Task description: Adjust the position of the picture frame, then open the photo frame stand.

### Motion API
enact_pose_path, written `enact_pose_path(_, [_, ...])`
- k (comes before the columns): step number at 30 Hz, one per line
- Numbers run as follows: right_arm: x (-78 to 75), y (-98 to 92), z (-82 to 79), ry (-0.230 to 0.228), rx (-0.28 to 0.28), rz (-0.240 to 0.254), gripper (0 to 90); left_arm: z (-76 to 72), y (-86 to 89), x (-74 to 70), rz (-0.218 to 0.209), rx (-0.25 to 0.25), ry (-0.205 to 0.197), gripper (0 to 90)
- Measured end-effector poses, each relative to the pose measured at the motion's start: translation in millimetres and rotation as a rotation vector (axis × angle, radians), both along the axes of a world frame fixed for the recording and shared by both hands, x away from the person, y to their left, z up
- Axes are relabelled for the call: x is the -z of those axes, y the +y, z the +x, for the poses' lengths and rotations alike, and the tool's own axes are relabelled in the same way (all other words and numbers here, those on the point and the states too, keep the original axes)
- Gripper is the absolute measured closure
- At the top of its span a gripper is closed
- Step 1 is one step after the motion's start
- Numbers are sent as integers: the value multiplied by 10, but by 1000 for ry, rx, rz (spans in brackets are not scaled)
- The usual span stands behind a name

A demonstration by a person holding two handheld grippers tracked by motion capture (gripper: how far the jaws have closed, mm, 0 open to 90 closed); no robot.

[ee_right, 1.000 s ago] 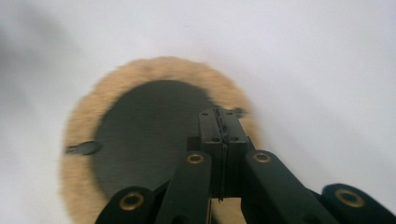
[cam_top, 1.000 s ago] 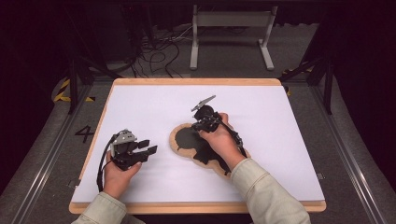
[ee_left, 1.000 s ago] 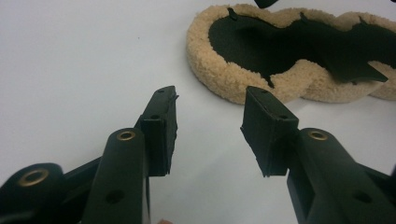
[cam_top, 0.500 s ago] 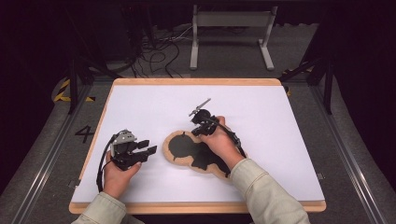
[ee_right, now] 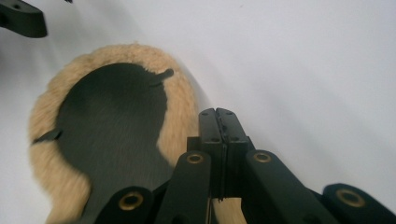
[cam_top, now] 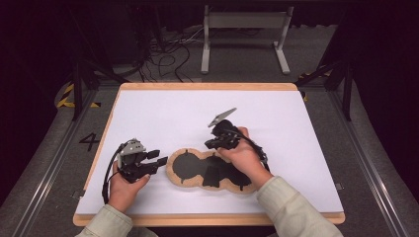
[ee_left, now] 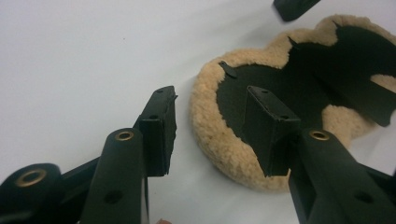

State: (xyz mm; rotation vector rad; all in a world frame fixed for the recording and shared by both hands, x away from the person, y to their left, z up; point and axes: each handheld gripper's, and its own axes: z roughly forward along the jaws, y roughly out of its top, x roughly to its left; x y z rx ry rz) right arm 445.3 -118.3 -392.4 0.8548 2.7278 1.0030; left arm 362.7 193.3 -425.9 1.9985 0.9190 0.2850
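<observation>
White table (cam_top: 163, 108) from above carries a fleece-edged black pad (cam_top: 185, 165) between both hands; the left gripper (ee_left: 210, 126) stands half-open at its rim, the right gripper (ee_right: 218, 122) looks clamped on its edge, likely dragging it leftward for a handover.

Numeral "4" on floor (cam_top: 89, 142) (left of table (cam_top: 207, 86))

- My high view sits above the near edge of the white table (cam_top: 163, 113), looking forward and down across it to the far edge.
- My left gripper view rides low by the near left corner, close behind the left gripper (ee_left: 212, 126), facing the fleece pad (ee_left: 219, 135).
- My right gripper view looks closely along the right gripper (ee_right: 218, 114), over that same fleece pad, the part both share.
</observation>
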Motion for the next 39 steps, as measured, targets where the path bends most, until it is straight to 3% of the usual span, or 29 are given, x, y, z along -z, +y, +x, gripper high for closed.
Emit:
enact_pose_path(6, [-146,-536,-278,-29,50,21,900,-53,-25,-46,8,34,-12,548])
enact_pose_path(10, [-152,-711,-458,-24,43,54,900,-94,-33,-55,9,54,-9,555])
enact_pose_path(14, [-128,-807,-650,-26,27,58,900,-99,-45,-49,17,63,-9,555])
enact_pose_path(20, [-98,-828,-876,-24,-24,59,900,-94,-35,-42,17,63,-2,555])
enact_pose_path(31, [181,-686,-1224,44,-135,-56,900,-88,-39,-17,27,70,12,556])
enact_pose_path(35, [257,-648,-1255,65,-150,-75,900,-85,-52,-14,27,75,16,560])
enact_pose_path(36, [318,-620,-1257,75,-152,-101,900,-77,-55,-12,34,83,13,560])
enact_pose_path(39, [368,-609,-1247,59,-139,-139,900,-80,-66,-10,32,79,15,560])
